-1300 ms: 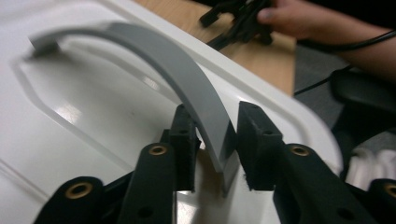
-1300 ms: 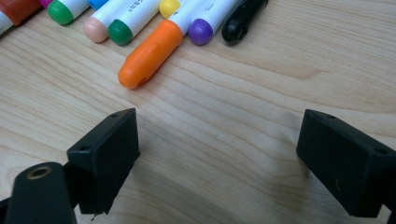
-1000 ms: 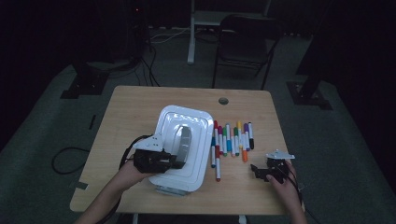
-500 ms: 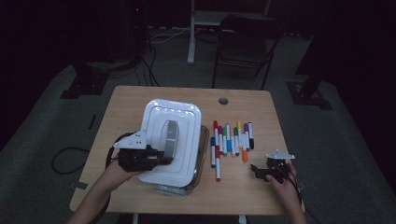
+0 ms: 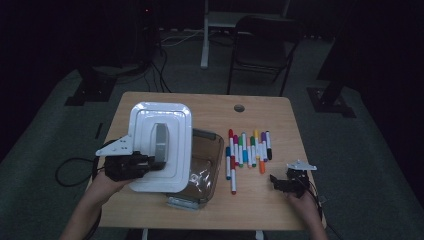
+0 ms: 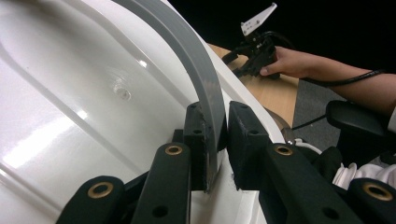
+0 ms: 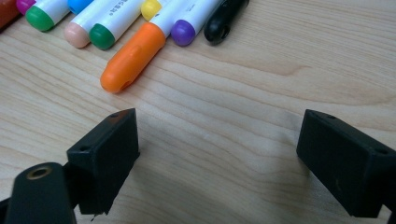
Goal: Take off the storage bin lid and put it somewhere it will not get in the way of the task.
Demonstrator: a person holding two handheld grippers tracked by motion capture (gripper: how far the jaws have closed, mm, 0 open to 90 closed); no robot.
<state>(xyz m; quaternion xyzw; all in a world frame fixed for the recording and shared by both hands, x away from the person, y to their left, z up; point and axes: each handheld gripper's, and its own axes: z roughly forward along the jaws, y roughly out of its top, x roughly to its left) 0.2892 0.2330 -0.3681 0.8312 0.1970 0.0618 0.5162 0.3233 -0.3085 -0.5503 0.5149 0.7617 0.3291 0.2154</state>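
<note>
My left gripper (image 5: 150, 162) (image 6: 216, 140) is shut on the grey handle (image 5: 161, 141) (image 6: 196, 74) of a white box lid (image 5: 160, 145) (image 6: 70, 93). It holds the lid off to the left, half over a clear brown box (image 5: 206, 162) on the table. A row of several coloured markers (image 5: 247, 150) lies to the right of the box; their caps, an orange one (image 7: 133, 56) nearest, line the top of the right gripper view. My right gripper (image 5: 278, 182) (image 7: 217, 156) rests open on the bare wood at the right front, with nothing between its fingers.
The wooden table (image 5: 280, 120) has a round cable hole (image 5: 239, 107) at its far edge. A dark chair (image 5: 260, 45) stands behind it and cables lie on the floor to the left. The other hand and gripper (image 6: 257, 51) show far off in the left gripper view.
My left gripper has carried the lid leftward off the box, which now shows at the lid's right. The right gripper has stayed in place.
</note>
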